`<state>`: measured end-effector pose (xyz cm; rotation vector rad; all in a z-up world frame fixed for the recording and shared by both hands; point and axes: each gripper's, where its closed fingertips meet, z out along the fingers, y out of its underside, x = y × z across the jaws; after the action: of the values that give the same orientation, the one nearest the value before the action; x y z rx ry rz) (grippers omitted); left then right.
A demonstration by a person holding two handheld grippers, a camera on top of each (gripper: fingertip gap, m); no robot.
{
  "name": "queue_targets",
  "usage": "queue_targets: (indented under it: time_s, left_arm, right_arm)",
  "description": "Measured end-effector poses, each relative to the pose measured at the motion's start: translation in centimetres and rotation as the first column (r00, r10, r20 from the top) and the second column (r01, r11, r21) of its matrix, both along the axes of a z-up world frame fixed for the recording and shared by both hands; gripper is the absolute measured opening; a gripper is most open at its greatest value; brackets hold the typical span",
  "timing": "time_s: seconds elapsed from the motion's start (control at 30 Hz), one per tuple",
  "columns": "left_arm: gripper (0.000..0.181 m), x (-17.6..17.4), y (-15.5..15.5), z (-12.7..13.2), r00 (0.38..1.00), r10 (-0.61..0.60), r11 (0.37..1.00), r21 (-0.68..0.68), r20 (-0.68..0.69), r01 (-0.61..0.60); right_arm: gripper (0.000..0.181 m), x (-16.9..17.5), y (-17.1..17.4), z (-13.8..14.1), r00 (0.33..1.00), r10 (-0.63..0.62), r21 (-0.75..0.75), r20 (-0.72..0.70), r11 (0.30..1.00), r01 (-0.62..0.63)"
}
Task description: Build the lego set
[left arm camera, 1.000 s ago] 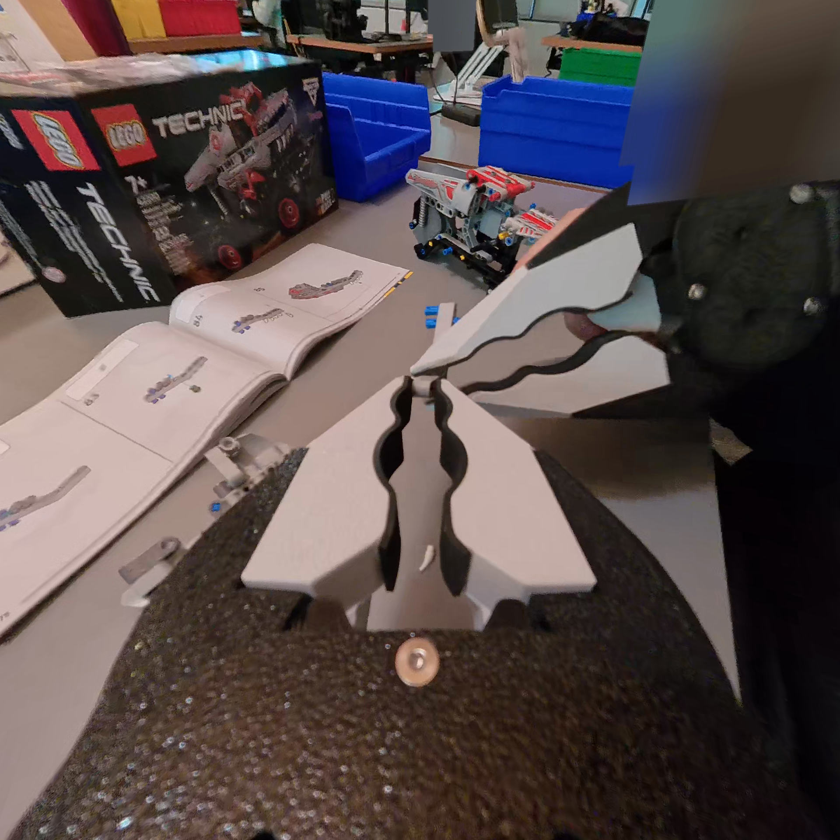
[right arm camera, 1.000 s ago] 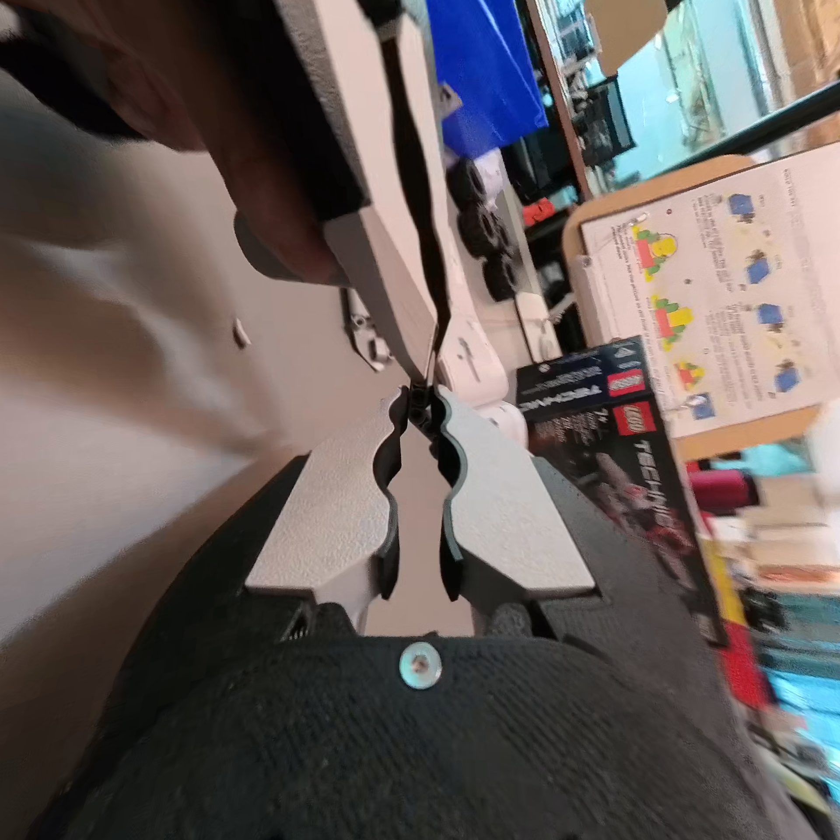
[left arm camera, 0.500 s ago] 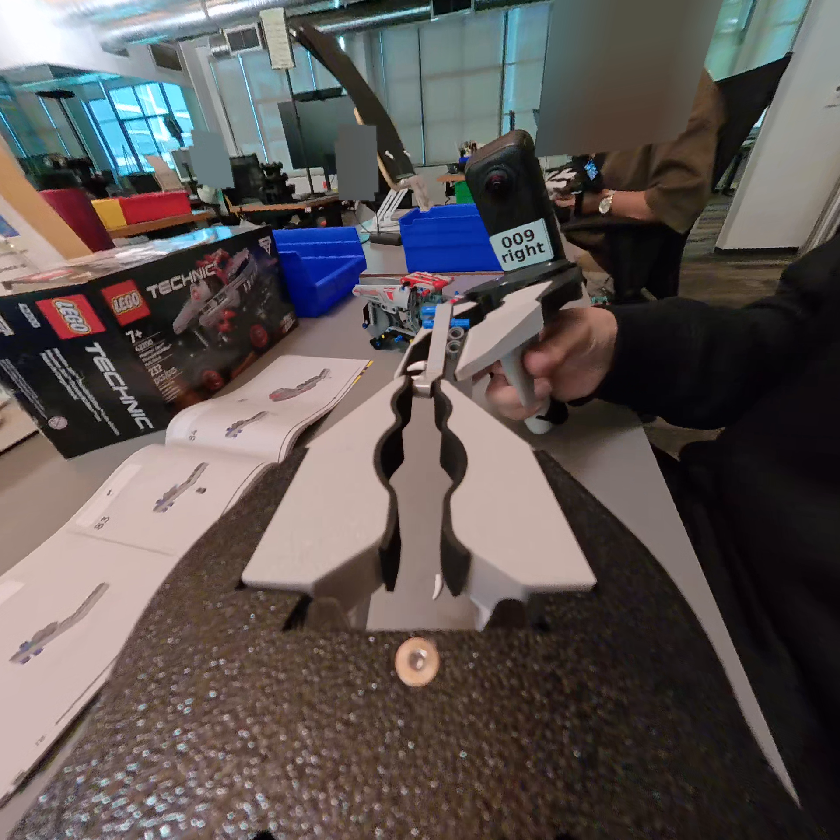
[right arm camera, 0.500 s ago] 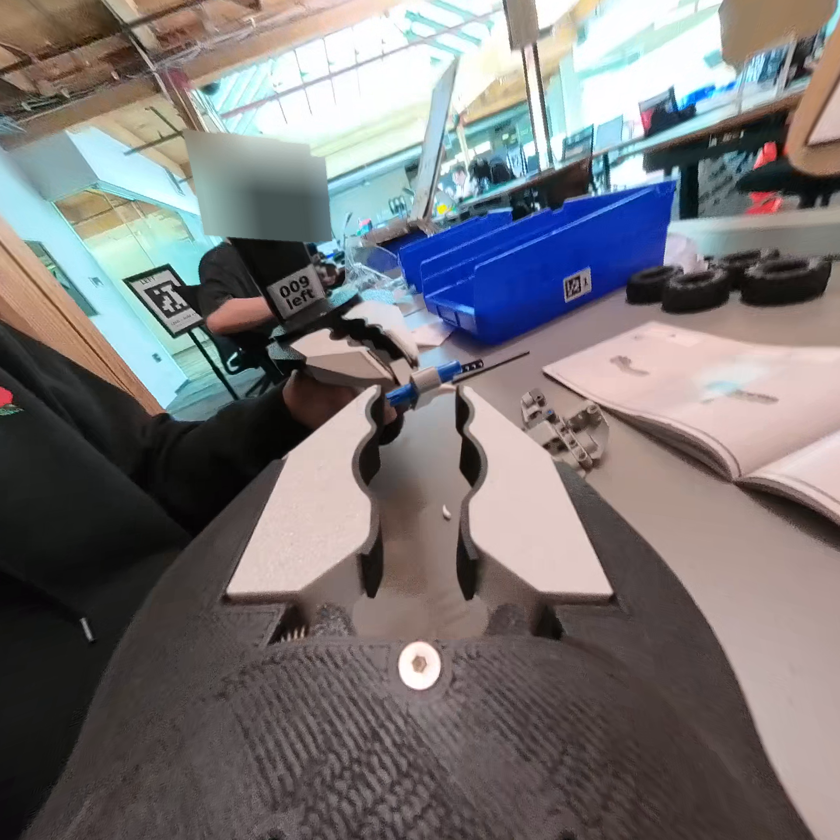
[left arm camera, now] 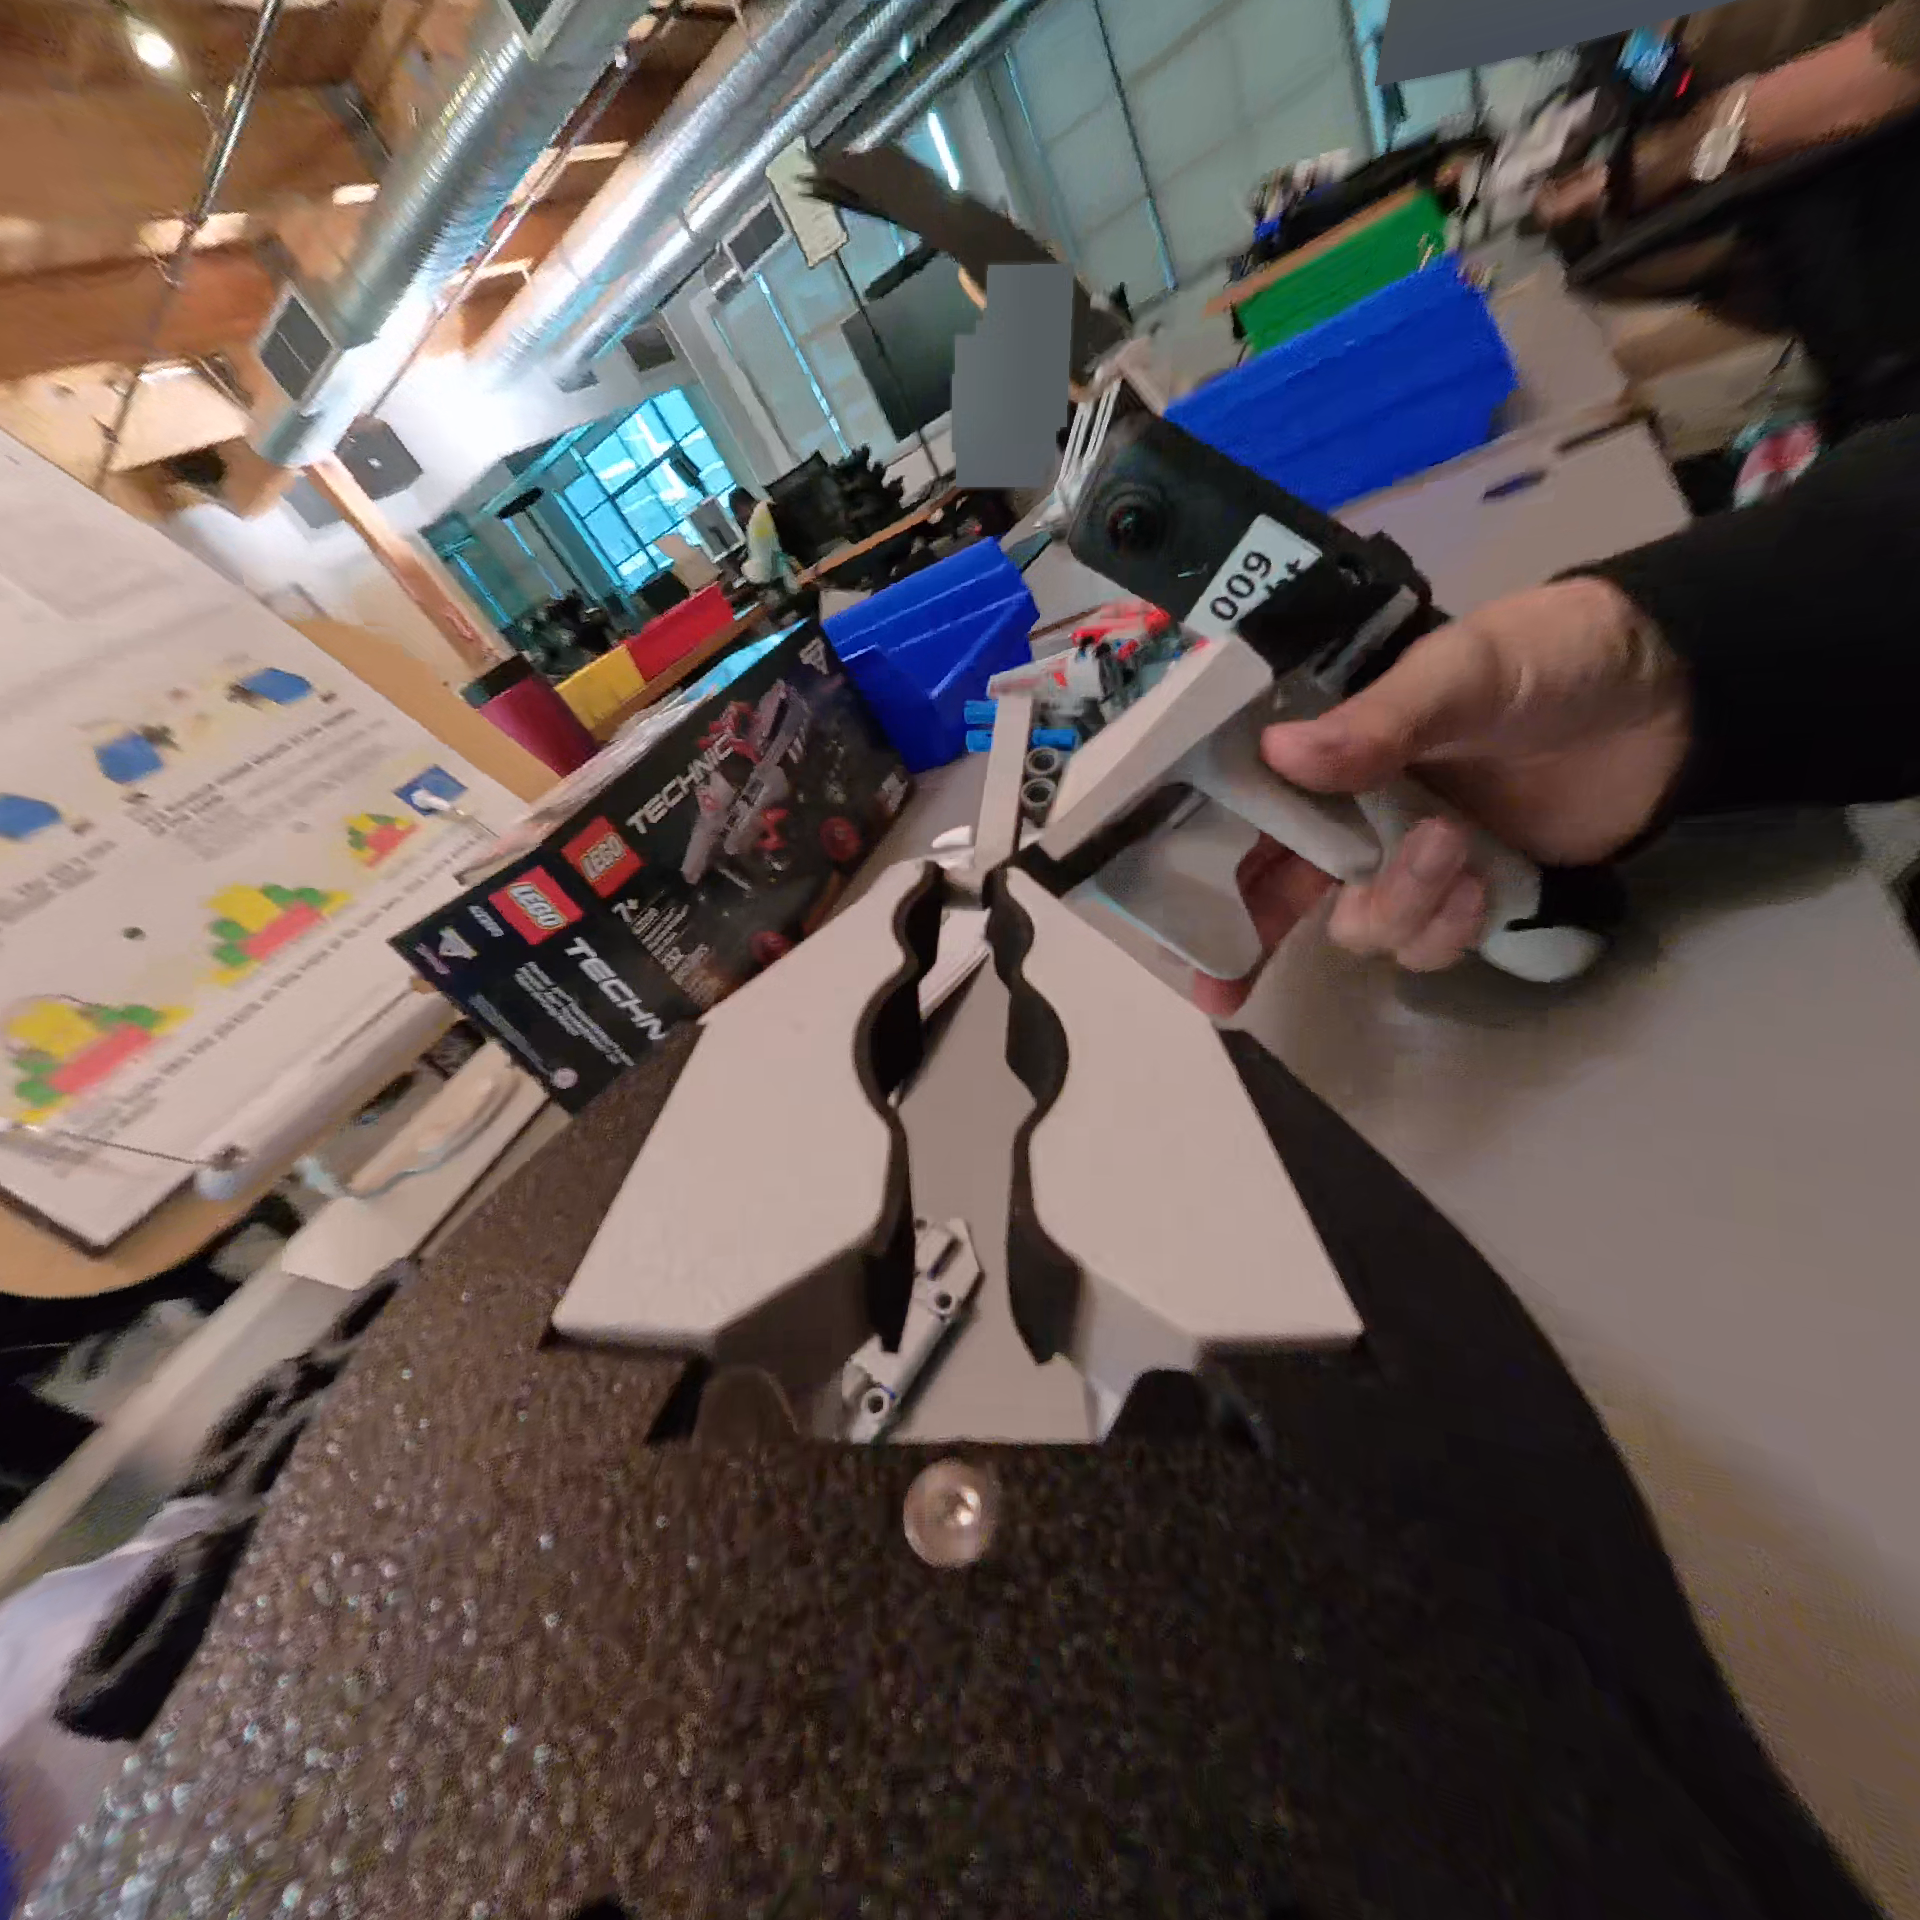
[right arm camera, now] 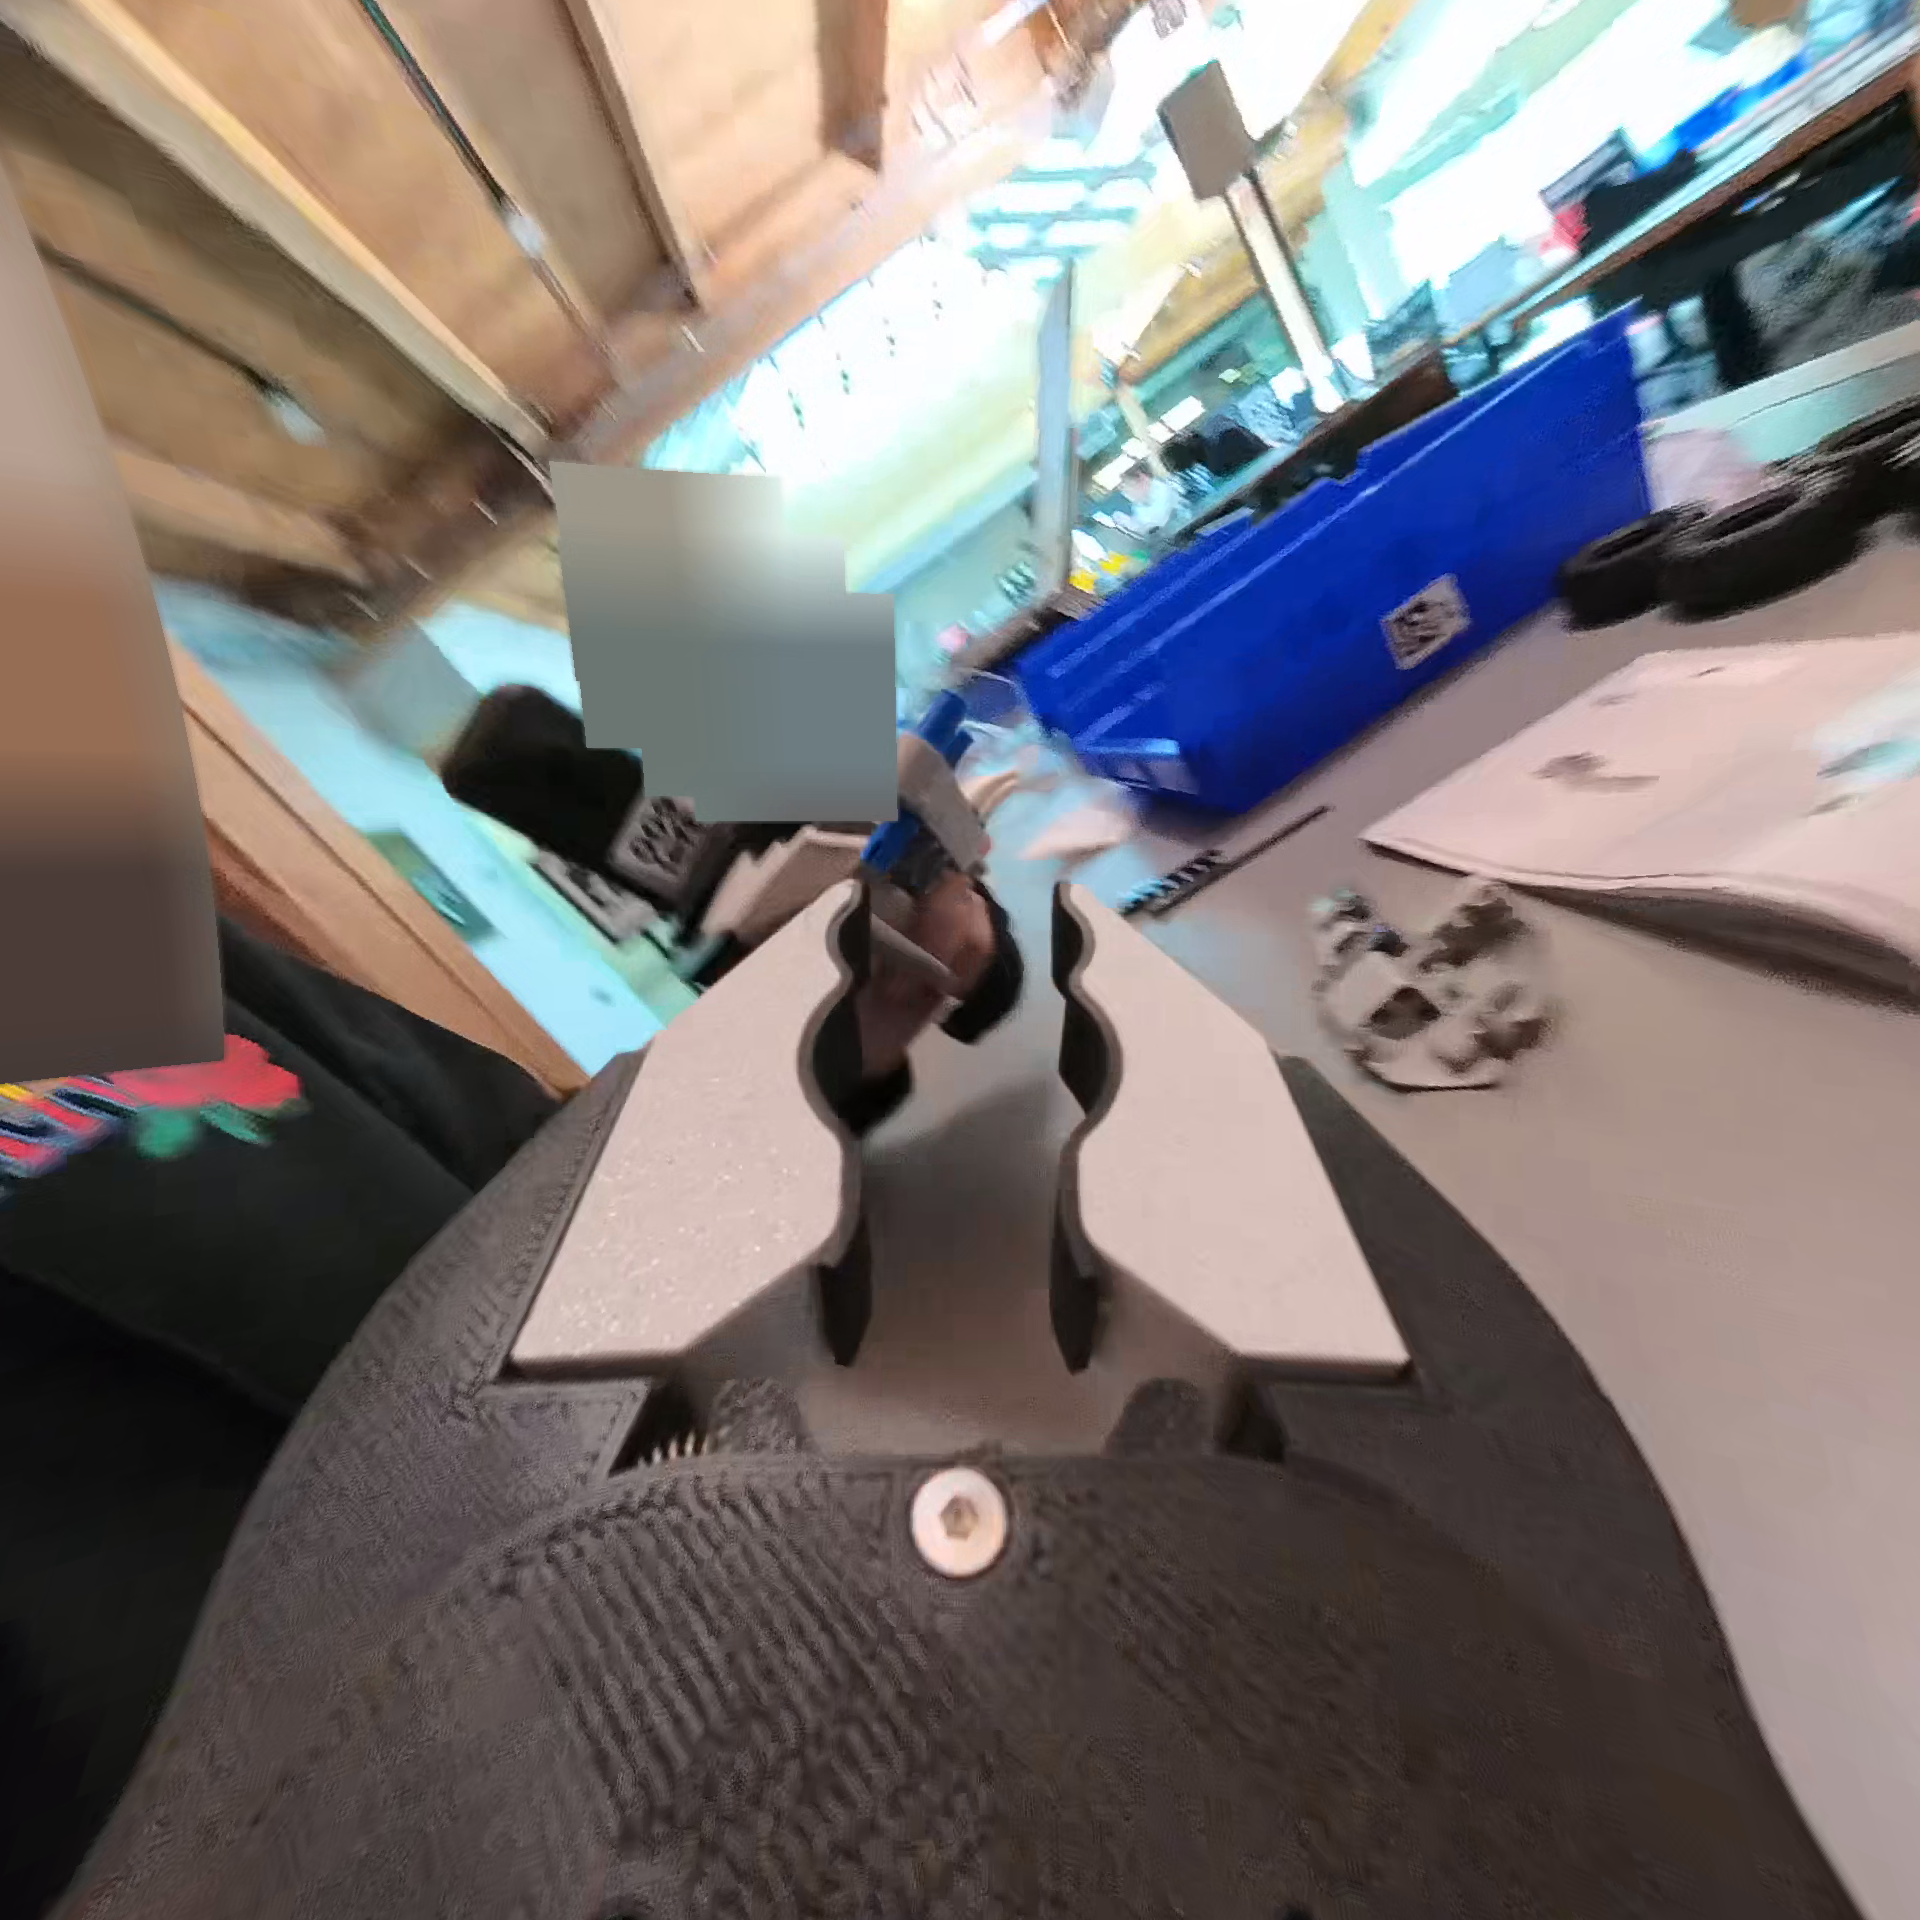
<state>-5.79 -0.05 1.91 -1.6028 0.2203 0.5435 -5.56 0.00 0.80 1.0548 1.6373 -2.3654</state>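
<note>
My left gripper [left arm camera: 964,883] is shut on the lower end of a grey Lego beam [left arm camera: 1006,774] that stands up from its tips, with blue pins [left arm camera: 982,722] at the top. My right gripper [right arm camera: 956,904] is open and empty, and points at the beam with its blue pins [right arm camera: 932,800] a short way ahead. In the left wrist view the right gripper [left arm camera: 1049,847] is held by a hand [left arm camera: 1475,748] just right of the beam, close to it. A partly built red, white and grey model [left arm camera: 1091,660] stands behind.
The Lego box [left arm camera: 675,873] and blue bins [left arm camera: 935,665] stand at the back of the grey table [left arm camera: 1558,1143]. Loose grey parts [right arm camera: 1423,987], a black axle [right arm camera: 1226,857], an open instruction booklet [right arm camera: 1714,790], black tyres [right arm camera: 1714,551] and a blue bin [right arm camera: 1351,644] lie right of my right gripper. The tips of both grippers are at nearly the same place.
My right gripper has opened wider and drawn back from the beam. My left gripper has tilted and lifted, still holding the beam.
</note>
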Motion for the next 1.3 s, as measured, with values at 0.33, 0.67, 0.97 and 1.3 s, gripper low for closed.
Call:
queue_targets:
  time_s: [0.33,0.67,0.97,1.3]
  left_arm:
    - [0.006,-3.5,-0.1,-4.8,0.902,0.297,0.936,-0.280,0.313,-0.211]
    - [0.005,-1.3,1.5,-5.5,0.711,0.163,0.983,-0.174,0.684,-0.057]
    - [0.005,-1.6,1.7,-5.6,0.706,0.182,0.983,-0.154,0.684,-0.104]
    - [0.005,-0.6,2.3,-5.3,0.690,0.123,0.991,-0.123,0.713,-0.050]
  right_arm:
    - [0.057,-2.8,4.8,-2.6,0.889,-0.262,0.611,-0.375,0.651,0.450]
    - [0.000,-1.7,1.6,-5.2,0.673,0.209,0.701,-0.710,0.122,0.702]
    - [0.000,-2.0,2.0,-5.0,0.649,0.193,0.675,-0.736,0.123,0.728]
    - [0.006,-1.7,1.8,-5.3,0.693,0.174,0.714,-0.699,0.194,0.672]
